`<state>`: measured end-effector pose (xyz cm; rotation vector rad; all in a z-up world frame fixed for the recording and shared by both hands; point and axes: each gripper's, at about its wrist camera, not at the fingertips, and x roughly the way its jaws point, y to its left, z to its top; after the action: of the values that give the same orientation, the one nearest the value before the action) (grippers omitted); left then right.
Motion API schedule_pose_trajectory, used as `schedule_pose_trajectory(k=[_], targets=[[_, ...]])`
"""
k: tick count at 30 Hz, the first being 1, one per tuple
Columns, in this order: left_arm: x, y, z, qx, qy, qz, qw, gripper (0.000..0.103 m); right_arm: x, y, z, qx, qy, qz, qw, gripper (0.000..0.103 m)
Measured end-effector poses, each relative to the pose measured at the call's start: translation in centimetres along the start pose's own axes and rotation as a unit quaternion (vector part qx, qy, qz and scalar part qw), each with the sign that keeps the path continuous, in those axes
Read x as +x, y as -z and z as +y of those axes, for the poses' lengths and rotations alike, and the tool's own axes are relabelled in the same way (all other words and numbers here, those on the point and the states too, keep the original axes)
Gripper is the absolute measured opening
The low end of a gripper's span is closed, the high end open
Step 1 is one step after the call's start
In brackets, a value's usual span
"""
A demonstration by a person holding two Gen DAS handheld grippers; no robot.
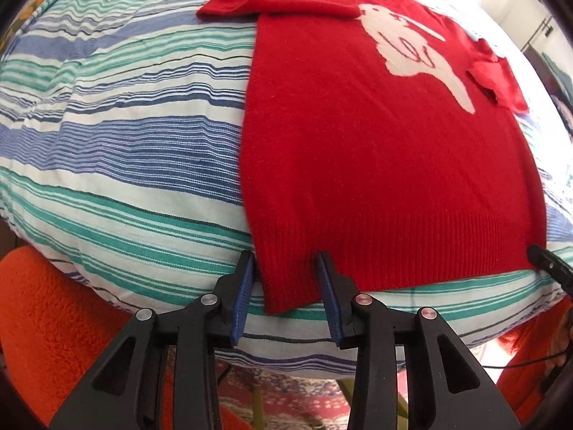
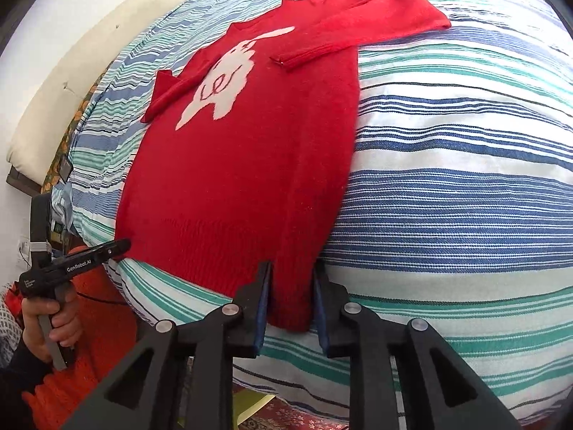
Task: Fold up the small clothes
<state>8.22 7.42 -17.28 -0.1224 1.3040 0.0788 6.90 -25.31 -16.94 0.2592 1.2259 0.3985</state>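
A small red knit sweater (image 1: 376,150) with a white figure on its chest lies flat, front up, on a striped blanket (image 1: 125,136). Both sleeves are folded in over the chest. My left gripper (image 1: 286,261) is open, its blue-padded jaws straddling the hem's near left corner. My right gripper (image 2: 292,272) is open, its jaws straddling the hem's near right corner of the sweater (image 2: 243,165). The left gripper also shows in the right wrist view (image 2: 120,245), held by a hand. The right gripper's tip shows in the left wrist view (image 1: 537,252).
The blue, green and white striped blanket (image 2: 465,179) covers a rounded bed or cushion. An orange fleece fabric (image 1: 53,322) lies below its near edge. A cream headboard or cushion (image 2: 71,82) stands at the far left. A patterned rug (image 1: 293,405) is on the floor.
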Motion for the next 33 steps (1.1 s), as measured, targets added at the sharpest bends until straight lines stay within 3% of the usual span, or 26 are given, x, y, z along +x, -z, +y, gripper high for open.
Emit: schedule_pose_trajectory(k=[8, 10, 12, 14, 15, 17, 18, 21, 25, 28, 31, 33], targets=[[0.1, -0.2, -0.8, 0.007, -0.006, -0.002, 1.0000, 0.038, -0.6, 0.6, 0.0, 0.010, 0.001, 0.000, 1.000, 0.028], [-0.1, -0.1, -1.1, 0.015, -0.012, 0.000, 0.9998, 0.043, -0.8, 0.8, -0.2, 0.018, 0.001, 0.002, 1.000, 0.028], [-0.7, 0.6, -0.8, 0.023, -0.025, 0.007, 0.9994, 0.060, -1.6, 1.0, -0.6, 0.030, 0.010, 0.006, 0.999, 0.028], [-1.4, 1.6, 0.2, 0.021, -0.054, 0.020, 0.9981, 0.070, -3.2, 1.3, -1.3, 0.046, 0.033, 0.008, 0.998, 0.028], [-1.9, 2.3, 1.1, 0.014, -0.074, 0.023, 0.9969, 0.070, -4.3, 1.5, -1.7, 0.050, 0.057, 0.004, 0.997, 0.031], [-2.9, 2.8, 2.7, -0.018, -0.086, 0.019, 0.9959, 0.070, -6.6, 1.4, -2.4, 0.042, 0.129, -0.009, 0.991, 0.047], [-3.4, 2.8, 3.5, -0.038, -0.079, 0.011, 0.9961, 0.070, -7.6, 1.0, -2.3, 0.026, 0.169, -0.016, 0.985, 0.055], [-4.9, 1.9, 5.7, -0.094, -0.062, -0.032, 0.9931, 0.071, -8.8, -1.3, -0.6, -0.062, 0.233, -0.029, 0.970, 0.057], [-5.0, 1.3, 6.5, -0.106, -0.079, -0.058, 0.9896, 0.071, -6.6, -6.2, 4.8, -0.213, 0.208, -0.048, 0.953, 0.057], [-4.5, 1.7, 6.7, -0.102, -0.083, -0.053, 0.9899, 0.071, -2.3, -9.3, 8.4, -0.334, 0.192, -0.063, 0.920, 0.057], [-4.6, 1.8, 6.9, -0.108, -0.083, -0.047, 0.9896, 0.071, 3.2, -11.9, 9.1, -0.381, 0.203, -0.053, 0.900, 0.057], [-4.6, 1.8, 7.3, -0.117, -0.082, -0.045, 0.9887, 0.071, 6.3, -13.4, 8.2, -0.385, 0.203, -0.037, 0.899, 0.055]])
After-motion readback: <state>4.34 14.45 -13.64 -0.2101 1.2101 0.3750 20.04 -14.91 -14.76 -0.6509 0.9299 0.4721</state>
